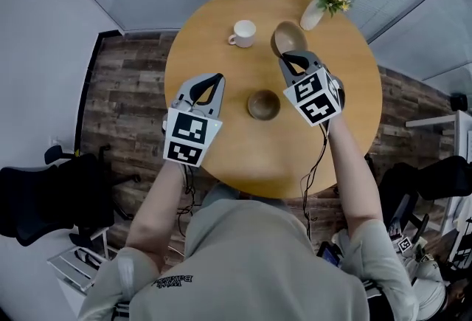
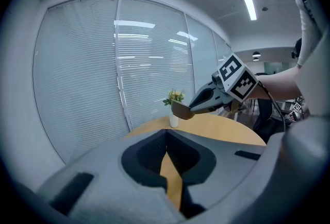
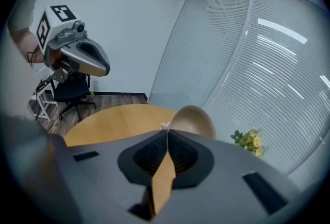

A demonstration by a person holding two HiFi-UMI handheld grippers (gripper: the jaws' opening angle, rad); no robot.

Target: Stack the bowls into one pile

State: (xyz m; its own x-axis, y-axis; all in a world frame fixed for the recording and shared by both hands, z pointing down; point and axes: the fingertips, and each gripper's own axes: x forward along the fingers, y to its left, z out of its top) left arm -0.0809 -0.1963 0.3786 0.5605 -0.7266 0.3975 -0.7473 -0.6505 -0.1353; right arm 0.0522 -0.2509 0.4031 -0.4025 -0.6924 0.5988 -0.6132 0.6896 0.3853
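We see a round wooden table (image 1: 221,157) on a plank floor (image 1: 125,91), with blinds (image 2: 77,73) on two sides, a white wall (image 3: 129,37) and office chairs (image 1: 44,201) around. Left gripper (image 1: 215,80): jaws together, nothing in them, over the table's left edge. Just right of those jaws a dark bowl (image 1: 263,104) sits upright, mouth up. Right gripper (image 1: 286,57): jaws clamped on the rim of a tan bowl (image 1: 289,38). That bowl sticks out ahead of the tips, off the table, tilted, mouth turned back toward the jaws. Ahead-left is a white cup (image 1: 243,33), ahead-right a flower vase (image 1: 313,15).
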